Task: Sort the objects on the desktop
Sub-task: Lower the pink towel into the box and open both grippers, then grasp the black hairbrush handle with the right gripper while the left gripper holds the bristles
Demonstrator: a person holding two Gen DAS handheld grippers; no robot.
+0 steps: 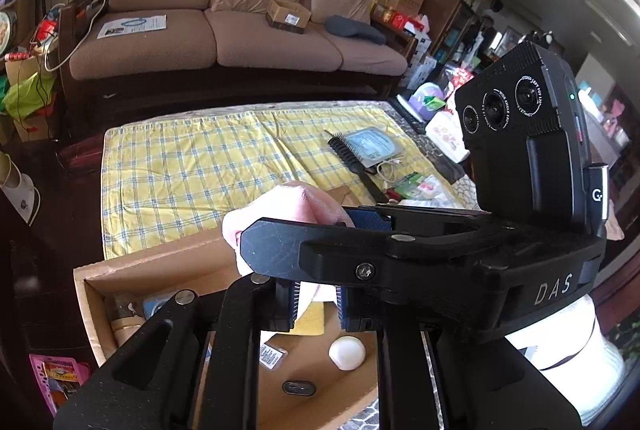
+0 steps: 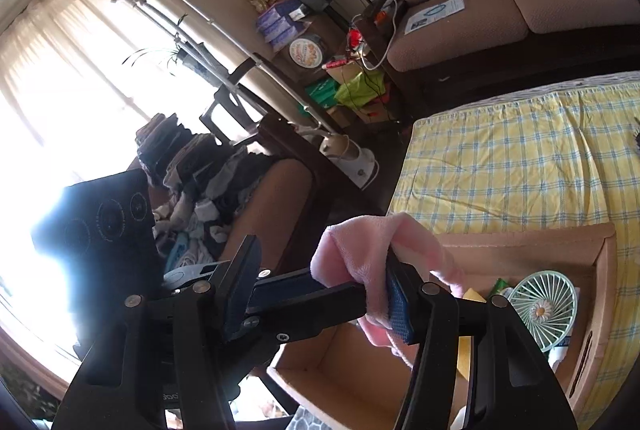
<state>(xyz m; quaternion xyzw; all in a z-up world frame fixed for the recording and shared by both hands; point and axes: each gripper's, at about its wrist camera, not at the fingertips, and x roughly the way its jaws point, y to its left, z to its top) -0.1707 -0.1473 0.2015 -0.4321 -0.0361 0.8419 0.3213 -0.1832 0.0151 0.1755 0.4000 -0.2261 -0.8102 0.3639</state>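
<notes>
While a pink cloth (image 1: 280,206) hangs above the open cardboard box (image 1: 132,270), the left gripper (image 1: 316,304) has its jaws clamped on it; the right gripper (image 2: 316,304) has jaws apart, one pad apparently against the cloth. Behind lies a yellow checked bench (image 1: 192,166).

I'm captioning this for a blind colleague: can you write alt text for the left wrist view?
The left gripper pinches a pink cloth above an open cardboard box; the right gripper crosses in front. Behind: a yellow checked tablecloth and a brown sofa.
</notes>
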